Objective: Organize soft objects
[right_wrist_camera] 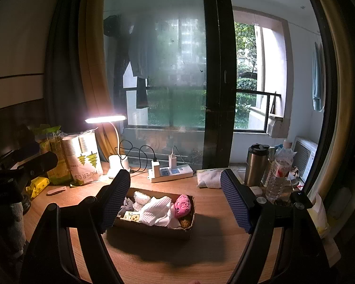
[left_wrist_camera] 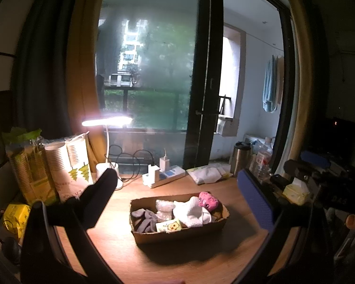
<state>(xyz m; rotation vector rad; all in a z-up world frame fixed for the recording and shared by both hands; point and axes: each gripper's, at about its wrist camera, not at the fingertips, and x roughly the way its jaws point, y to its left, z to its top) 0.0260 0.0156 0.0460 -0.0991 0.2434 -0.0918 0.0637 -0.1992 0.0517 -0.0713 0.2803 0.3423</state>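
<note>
Both my claws, left (left_wrist_camera: 177,189) and right (right_wrist_camera: 175,196), hang spread and empty above the box (right_wrist_camera: 153,227) of soft things (piled high); a careless grab could drag several out.

The right gripper's (right_wrist_camera: 175,189) near finger (right_wrist_camera: 116,198) is covering the left end of the cardboard box (right_wrist_camera: 153,230) in its own view, hiding the grey cloth (left_wrist_camera: 143,220) that is lying there. A brown thing (right_wrist_camera: 185,222) is peeking out from under the pink toy (right_wrist_camera: 182,205) at the box's right end, too buried to identify. Along the worktop's (right_wrist_camera: 153,260) right edge, clutter behind the steel flask (right_wrist_camera: 255,165) and water bottle (right_wrist_camera: 280,172) is blurring together, and the small print on the paper-cup sleeve (left_wrist_camera: 69,165) is staying unreadable in the left view.
</note>
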